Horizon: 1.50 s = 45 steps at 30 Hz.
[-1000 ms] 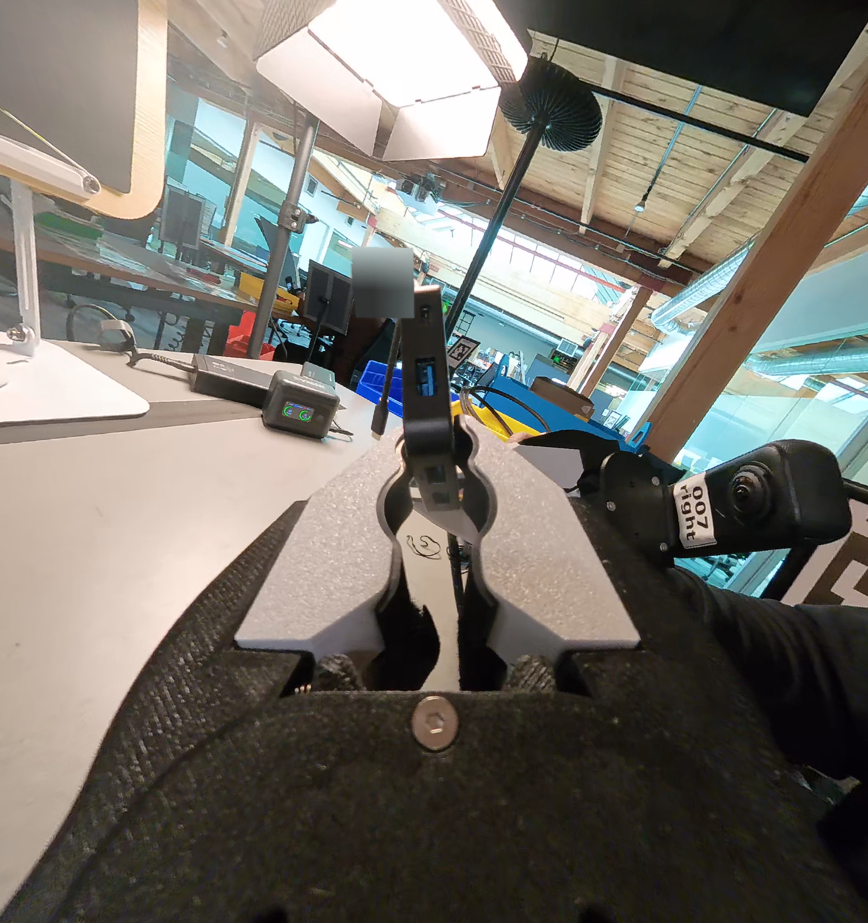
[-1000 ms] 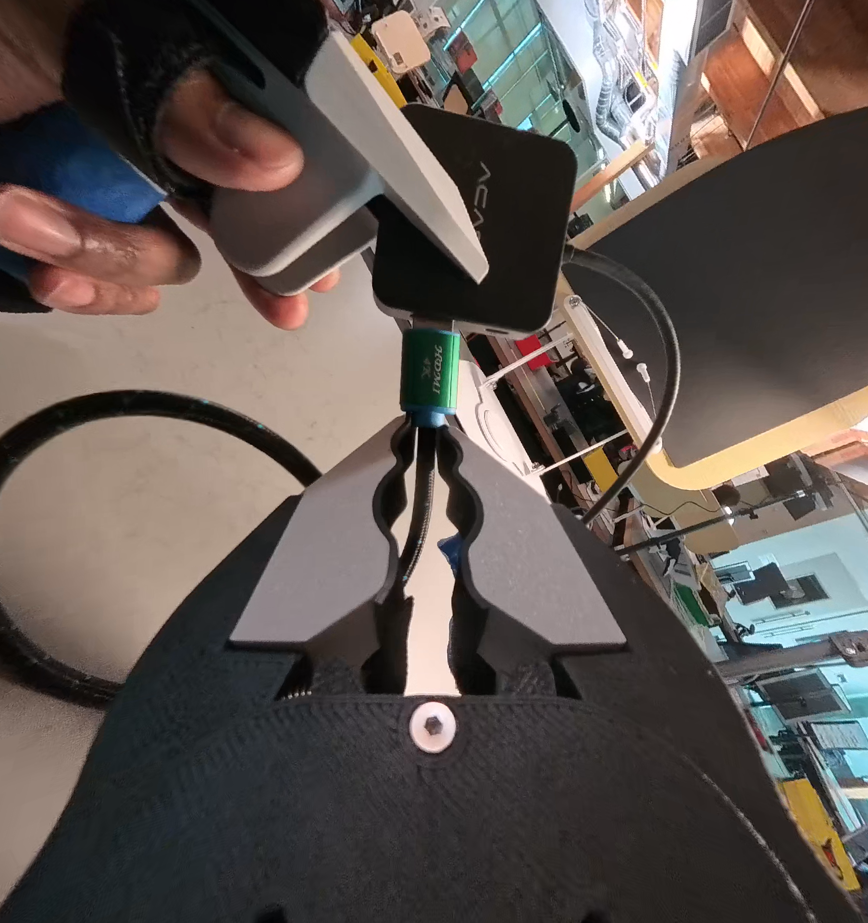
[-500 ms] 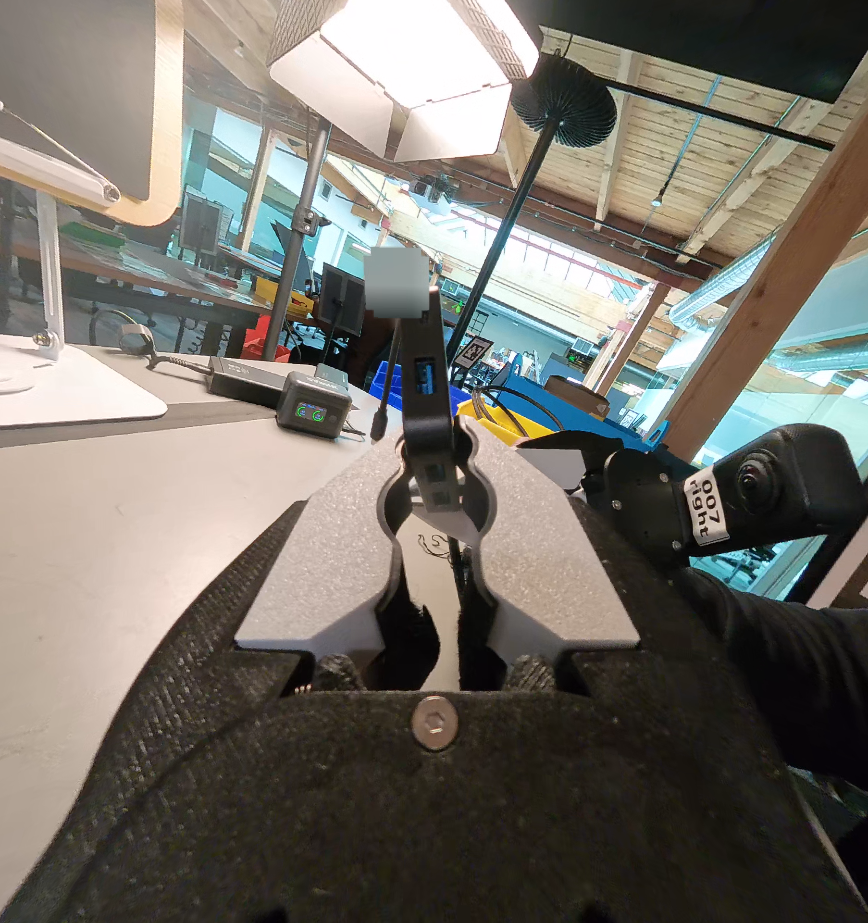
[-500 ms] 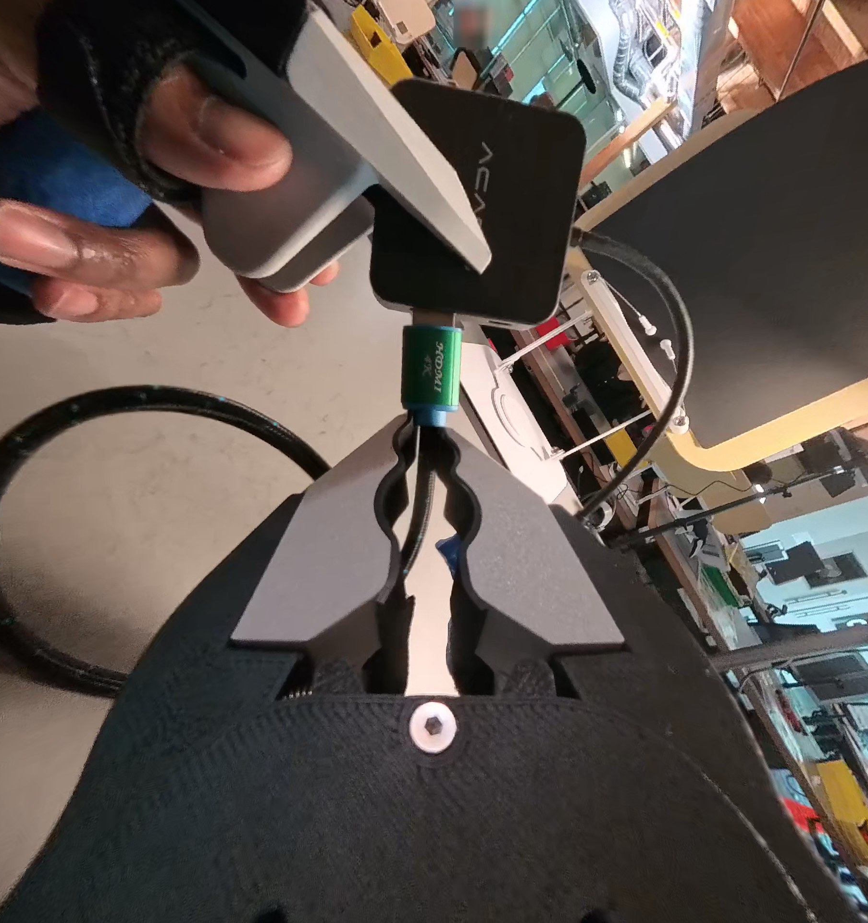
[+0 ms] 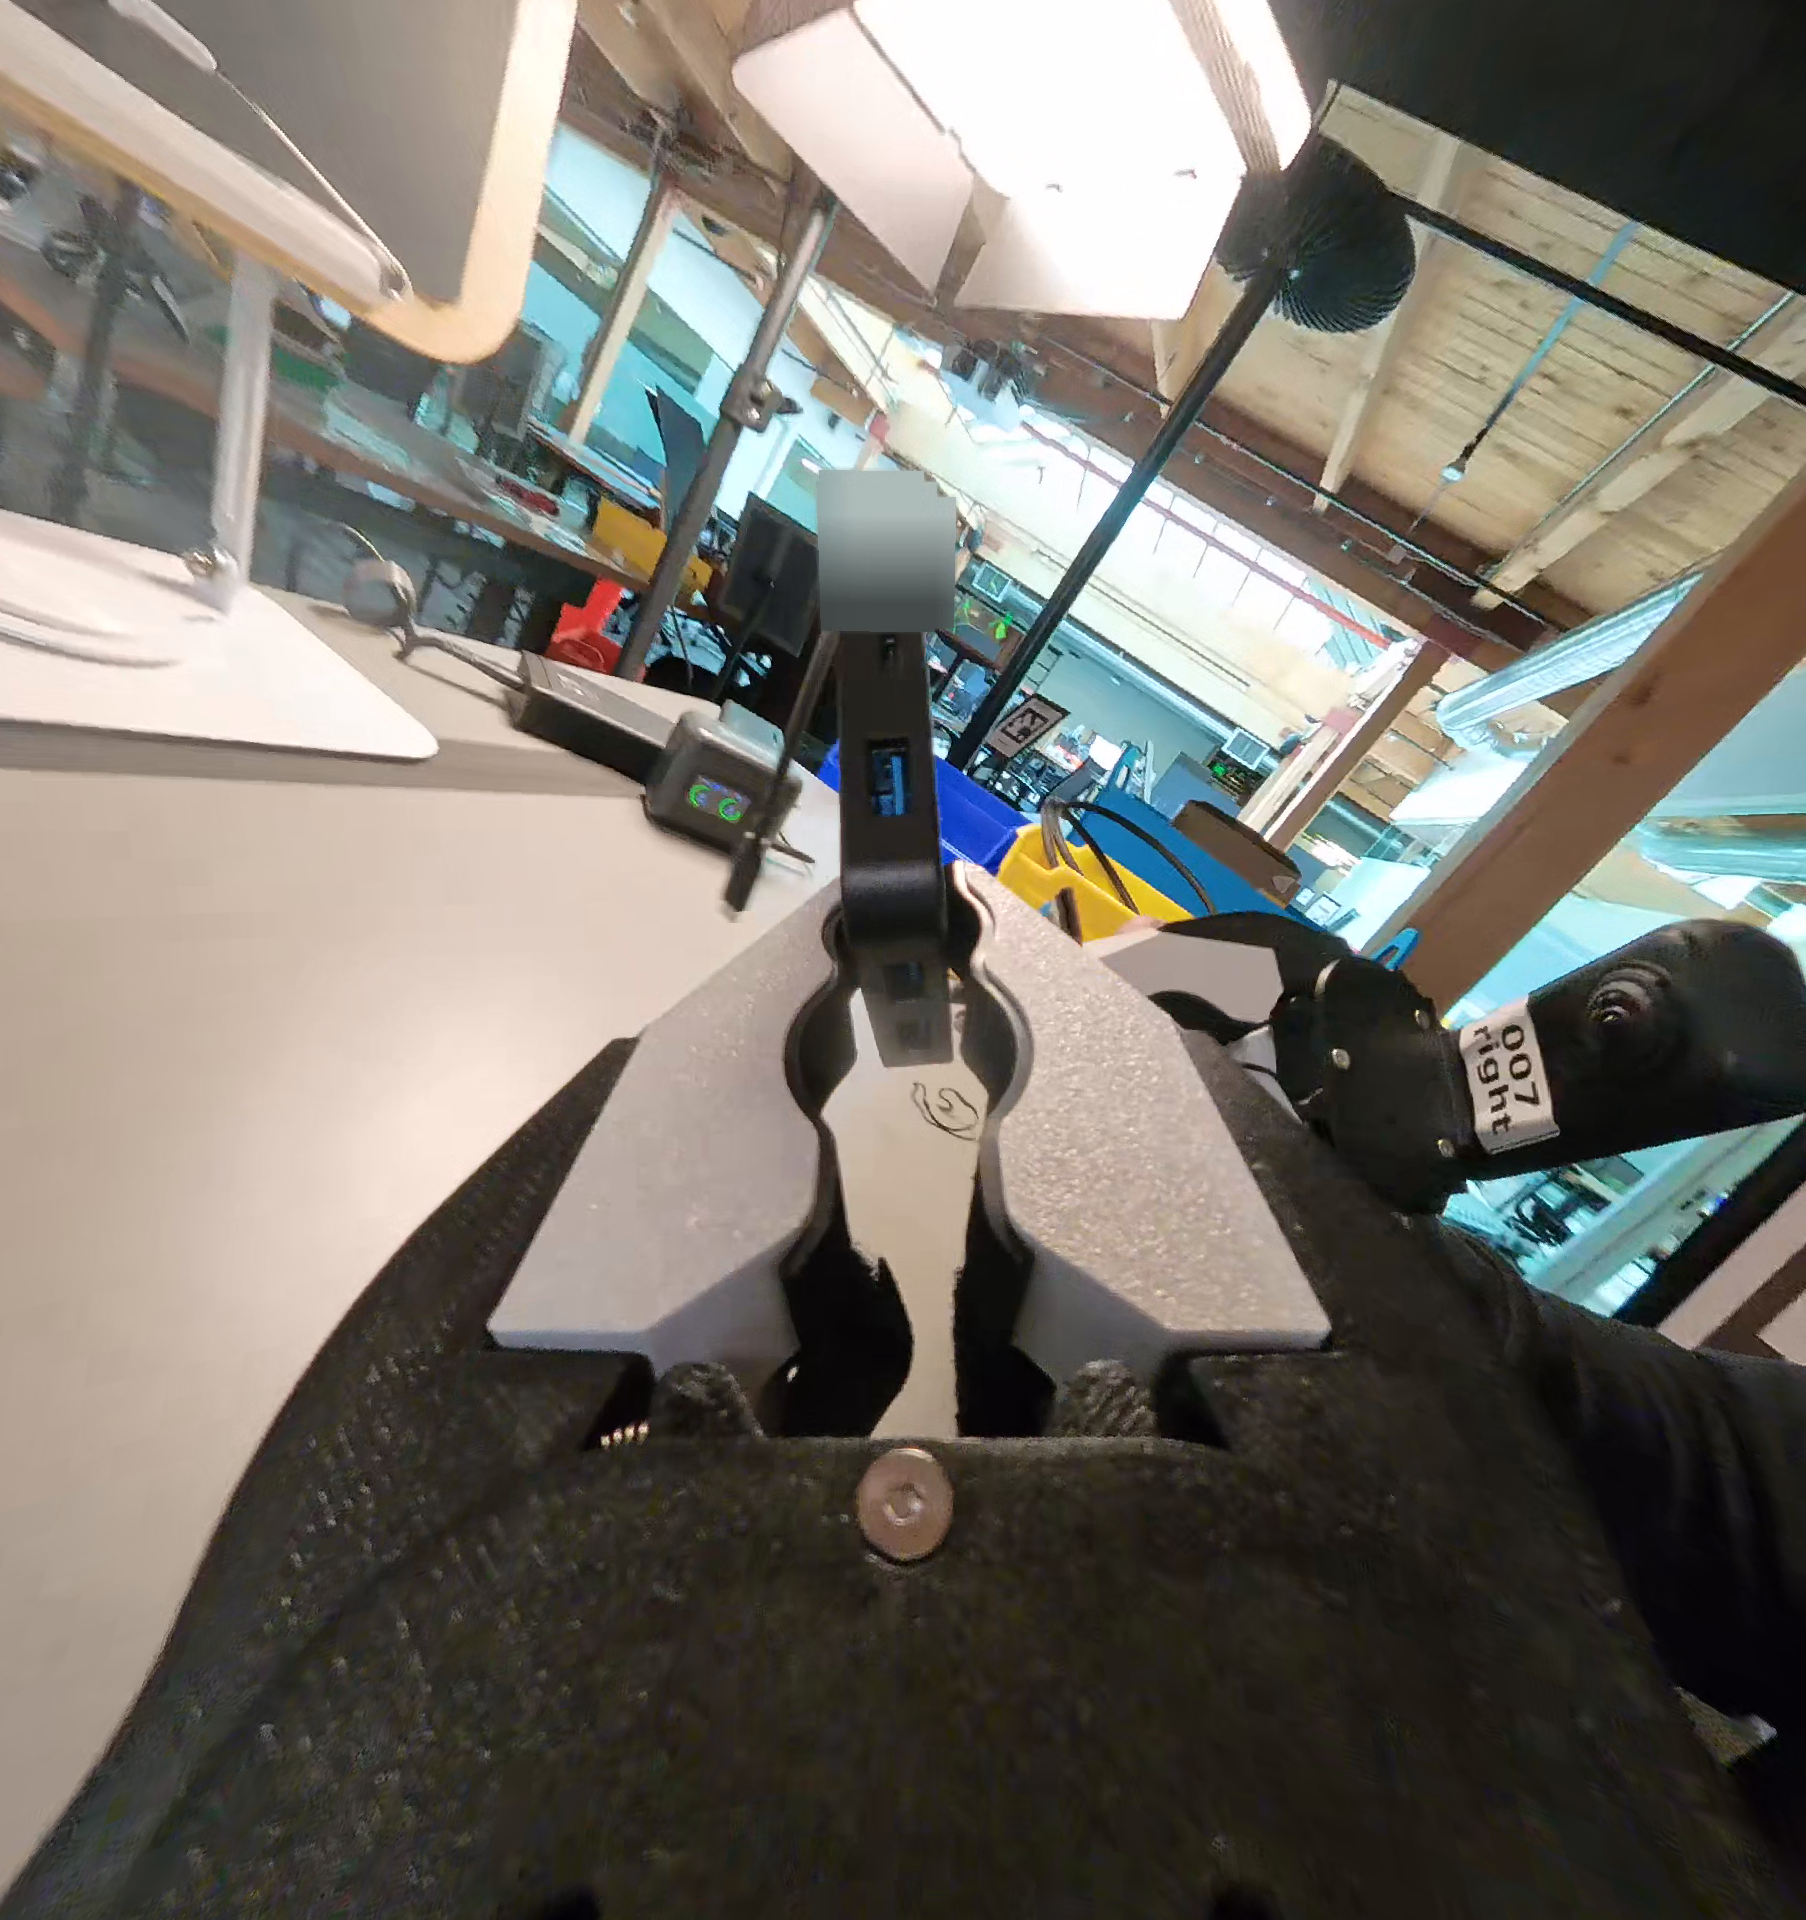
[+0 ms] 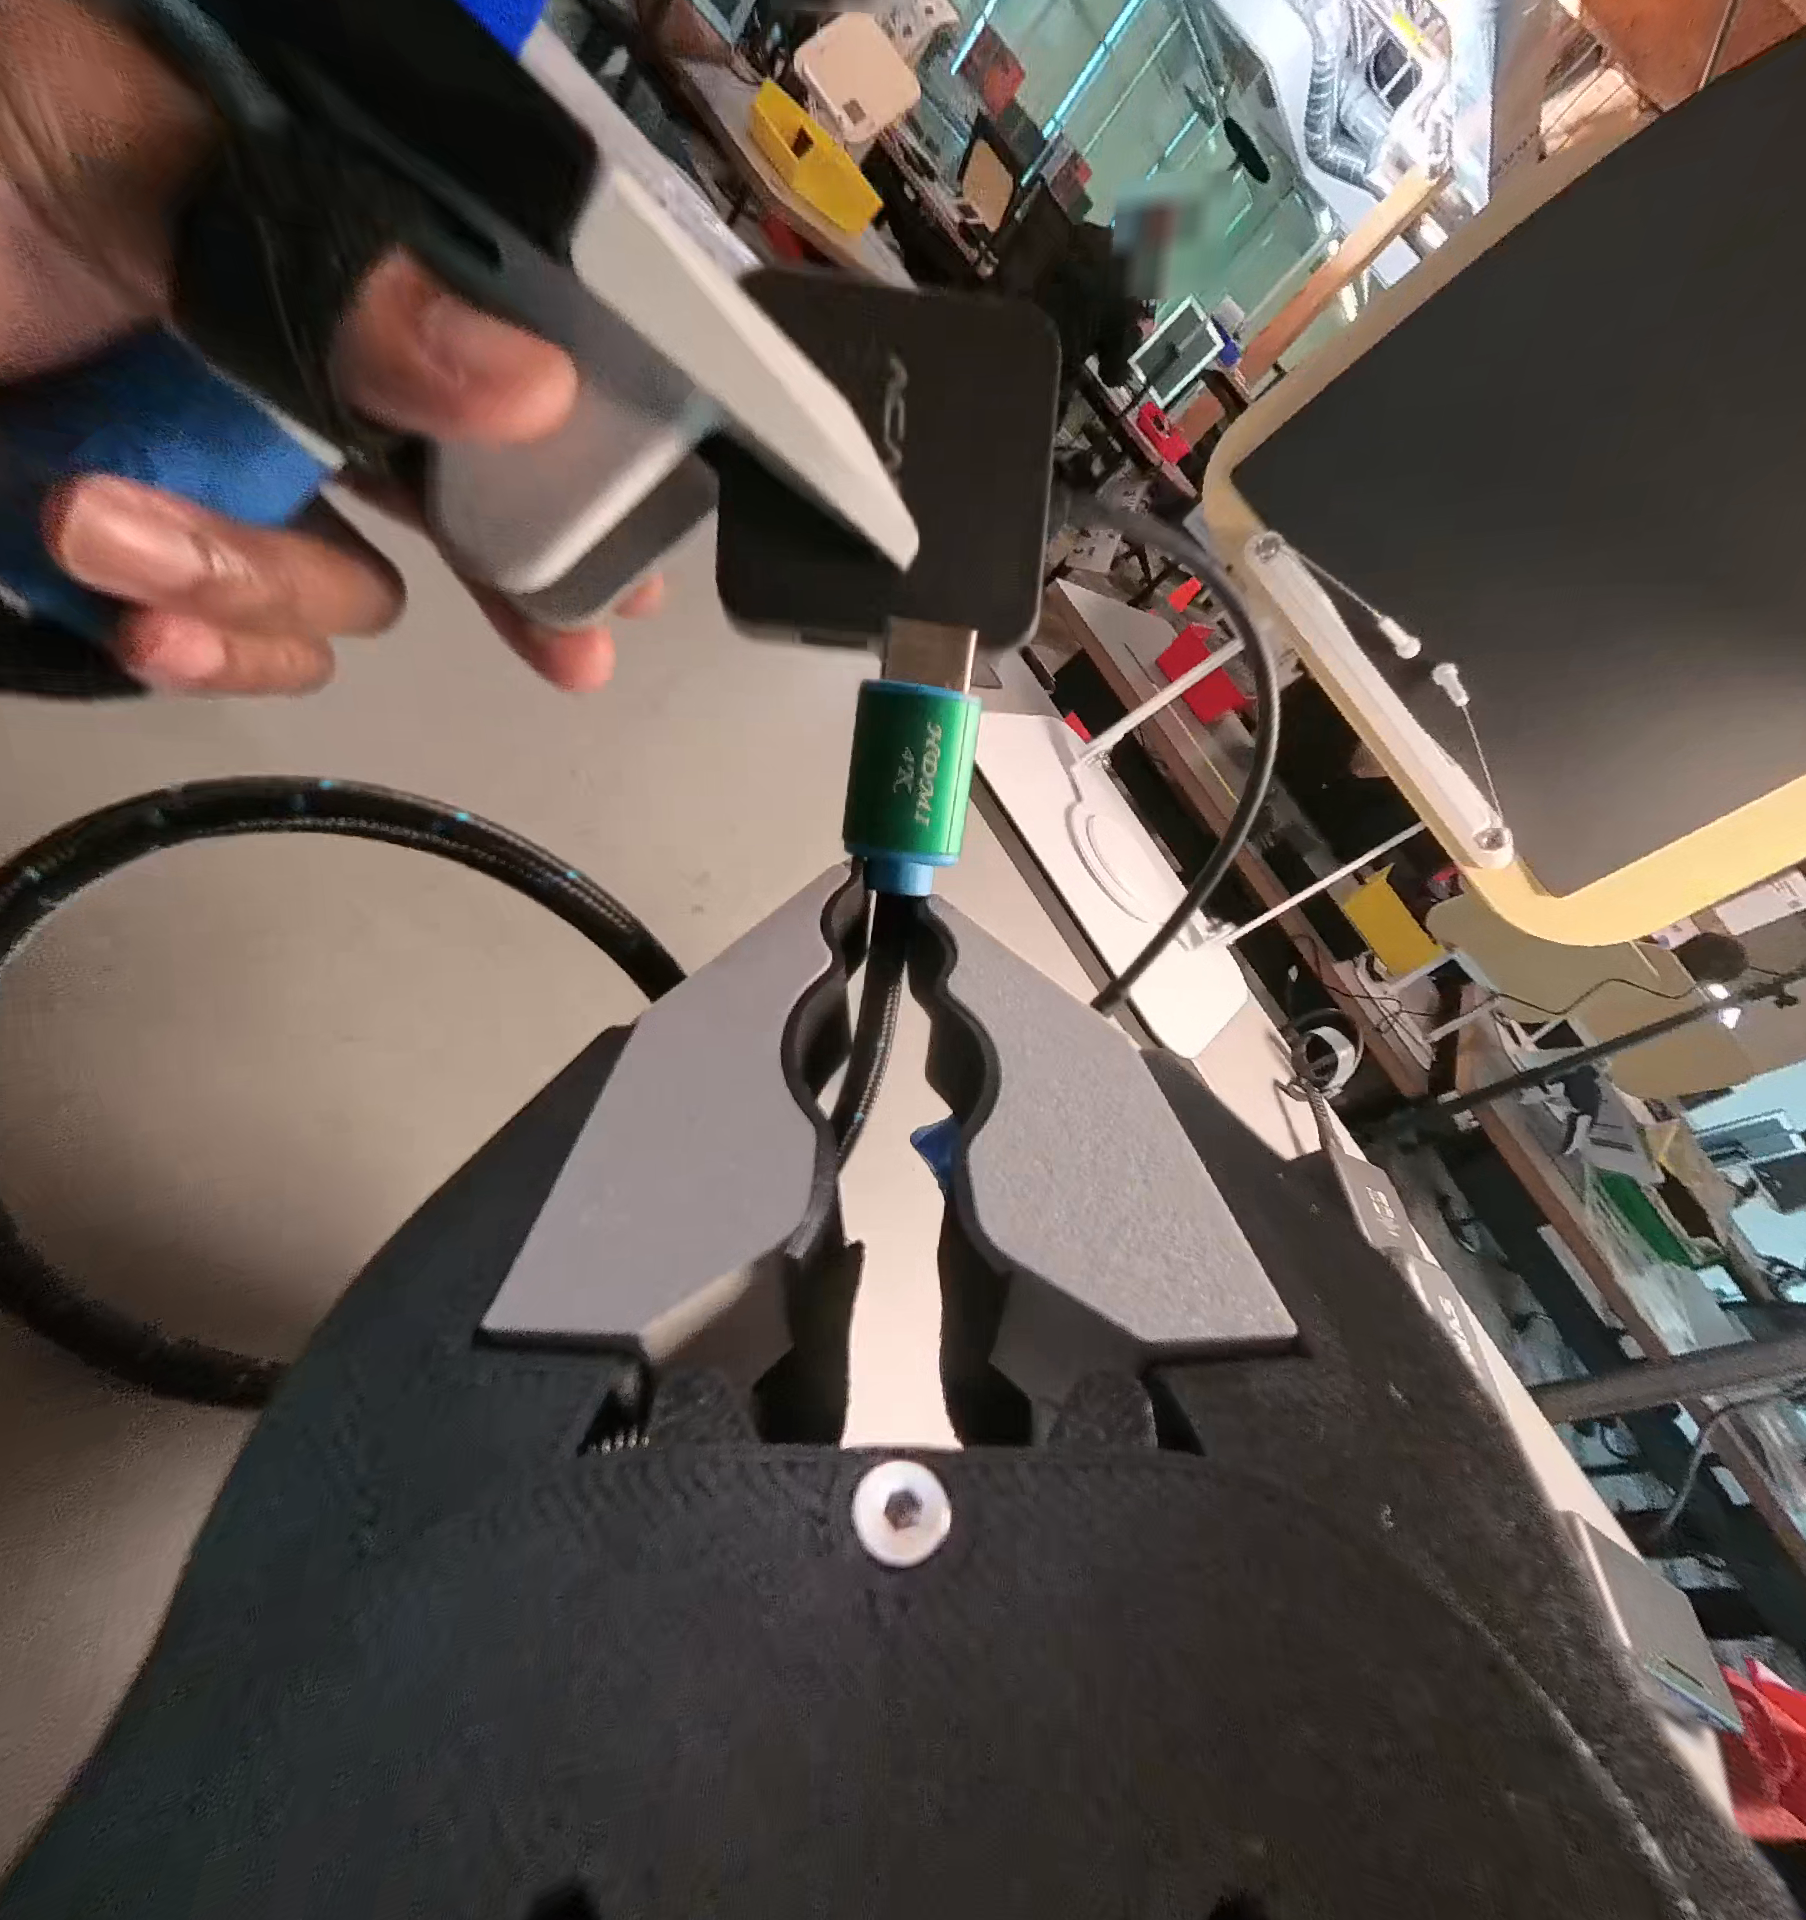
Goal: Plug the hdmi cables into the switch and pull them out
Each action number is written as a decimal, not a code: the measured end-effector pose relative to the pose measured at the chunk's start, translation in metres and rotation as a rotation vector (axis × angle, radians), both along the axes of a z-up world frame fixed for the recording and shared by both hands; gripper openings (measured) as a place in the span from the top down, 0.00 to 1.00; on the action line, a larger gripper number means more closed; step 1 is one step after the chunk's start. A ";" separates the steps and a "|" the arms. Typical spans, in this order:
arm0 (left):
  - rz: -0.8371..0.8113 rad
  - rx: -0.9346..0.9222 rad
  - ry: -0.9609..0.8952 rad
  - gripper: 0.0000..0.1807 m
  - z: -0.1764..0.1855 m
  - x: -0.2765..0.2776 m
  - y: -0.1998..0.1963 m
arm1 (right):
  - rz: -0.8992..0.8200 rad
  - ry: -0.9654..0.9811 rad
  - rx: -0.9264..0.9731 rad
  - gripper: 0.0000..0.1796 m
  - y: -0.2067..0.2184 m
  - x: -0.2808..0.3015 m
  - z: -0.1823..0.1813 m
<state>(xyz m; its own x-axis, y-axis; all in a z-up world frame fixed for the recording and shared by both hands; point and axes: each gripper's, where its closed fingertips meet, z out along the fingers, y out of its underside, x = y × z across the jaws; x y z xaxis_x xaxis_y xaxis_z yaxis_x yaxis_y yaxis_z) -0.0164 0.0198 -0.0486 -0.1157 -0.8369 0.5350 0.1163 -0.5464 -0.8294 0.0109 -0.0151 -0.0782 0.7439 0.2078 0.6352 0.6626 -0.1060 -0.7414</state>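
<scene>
- The right gripper [image 6: 894, 894] is pinching the braided black HDMI cable [image 6: 868, 1049] just behind its plug, jaws nearly closed around the cord.
- The plug [image 6: 911, 787] is wearing a green metal sleeve with a blue collar and pale lettering along its side, which I am leaving unread.
- Its bare metal tip is showing between sleeve and switch, only partly seated in the port.
- The switch [image 6: 966, 457], a flat black rounded square with a faint logo on its face, is hanging in the air just beyond the plug.
- The left gripper [image 5: 894, 935] is clamping the switch [image 5: 886, 800] edge-on; a blue port is facing the camera.
- A hand [image 6: 255, 499] is gripping that tool left of the switch.
- Beyond the switch, a small grey box [image 5: 717, 790] with two green lights is sitting on the grey table [image 5: 255, 1039].
</scene>
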 end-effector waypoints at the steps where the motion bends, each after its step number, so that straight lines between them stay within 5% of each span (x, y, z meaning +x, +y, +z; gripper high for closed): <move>1: -0.012 0.004 0.008 0.93 -0.002 0.003 -0.004 | 0.004 0.007 -0.009 0.96 0.000 -0.001 -0.001; 12: -0.008 0.055 0.154 0.93 -0.023 0.010 -0.006 | -0.080 0.134 -0.423 0.94 -0.007 0.018 -0.063; 18: 0.012 0.102 0.207 0.93 -0.030 0.010 -0.003 | 0.027 0.425 -0.493 0.79 -0.021 0.017 -0.048; 23: 0.026 0.121 0.222 0.93 -0.030 0.010 -0.003 | 0.001 0.335 -0.693 0.65 -0.037 0.017 -0.086; 31: 0.060 0.131 0.215 0.93 -0.025 0.005 0.004 | -0.004 0.272 -0.696 0.92 -0.034 0.012 -0.097; 37: 0.098 0.138 0.218 0.93 -0.024 0.000 0.014 | 0.047 0.284 -0.655 0.95 -0.039 0.006 -0.085; 45: 0.145 0.134 0.210 0.93 -0.022 -0.008 0.027 | 0.081 0.368 -0.441 0.96 -0.068 0.004 -0.025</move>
